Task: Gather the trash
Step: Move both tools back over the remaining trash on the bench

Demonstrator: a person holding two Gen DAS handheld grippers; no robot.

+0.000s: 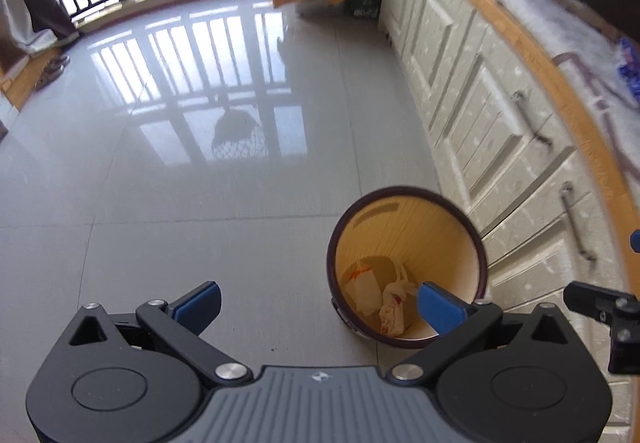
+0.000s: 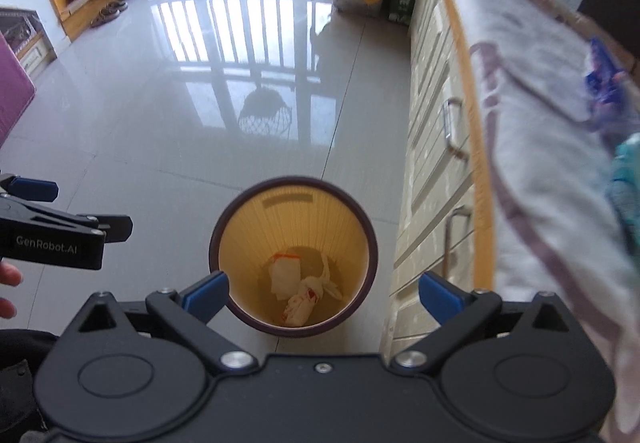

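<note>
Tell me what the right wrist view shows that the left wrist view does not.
Only the right wrist view shows the whole left gripper from the side, fingertips of a hand beneath it, and a purple panel at the left edge.

Only the left wrist view shows the right gripper cut off at its right edge.

Both show the yellow bin on the tiled floor with crumpled wrappers at its bottom, the cream cabinets, and jaws wide open with nothing between them.

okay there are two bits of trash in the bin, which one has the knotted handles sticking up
The crumpled white bag with red print, nearer the right tool. Its tied handles poke upward. The other piece, beside it, is a flatter white wrapper with an orange edge at the far end.
</note>
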